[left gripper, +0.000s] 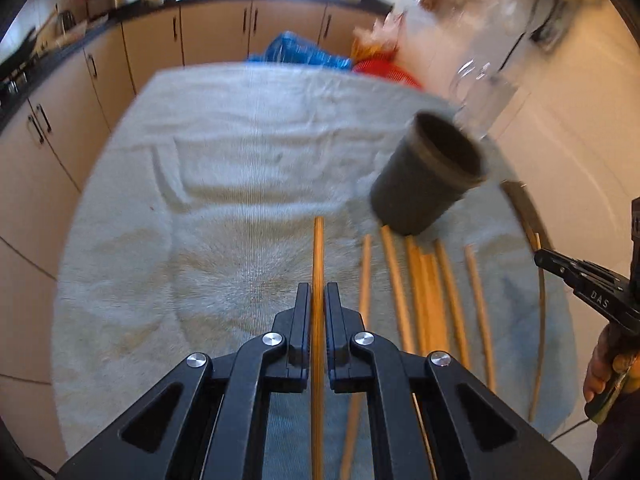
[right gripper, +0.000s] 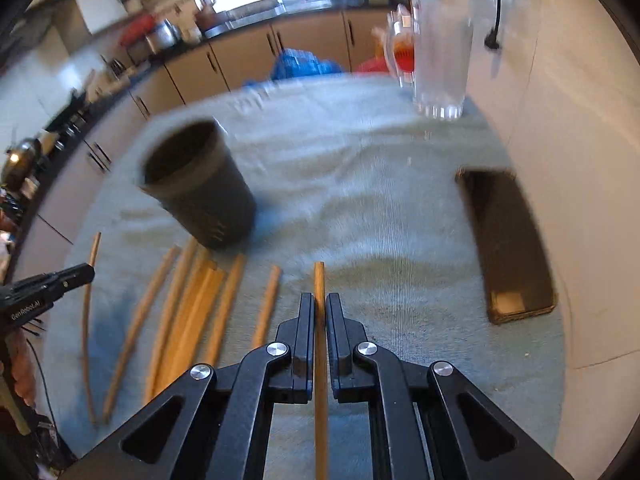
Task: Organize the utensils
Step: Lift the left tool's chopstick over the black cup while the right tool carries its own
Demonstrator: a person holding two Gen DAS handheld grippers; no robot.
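Chopsticks, wooden, loose lot (left gripper: pixel 424 300): lying side by side on the towel-covered table (left gripper: pixel 240 160), tips toward the dark cup (left gripper: pixel 430 176), which stands upright just beyond them.

Step in hand, as judged: pick-up stage of sorting sticks into the cup. Each gripper carries one stick.

Left gripper (left gripper: pixel 318 304): fingers narrow, clamped on a single chopstick (left gripper: pixel 318 252) that runs straight along the finger line and projects past the tips. Cup lies ahead and to its right.

Right gripper (right gripper: pixel 319 312): fingers narrow, clamped likewise on one chopstick (right gripper: pixel 319 280), only a short end showing beyond the tips. Cup (right gripper: pixel 198 184) lies ahead and to its left.

Next move, as judged: swing each stick over the cup's open mouth, tilt it steeper so the leading end enters first, then release. One gripper at a time is advisable, since both converge on one narrow opening.

Room and edges:
- Open towel ahead of both grippers, wrinkled, no obstruction.
- Tall clear glass (right gripper: pixel 440 60) at the far right of the table, near its edge; keep swings short of it.
- Flat dark tray (right gripper: pixel 508 240) at the right edge, well apart from the cup.
- Remaining sticks lie between the two grippers; a low pass may scatter them.
- Outermost thin stick (left gripper: pixel 541 320) lies close to the table's right rim.
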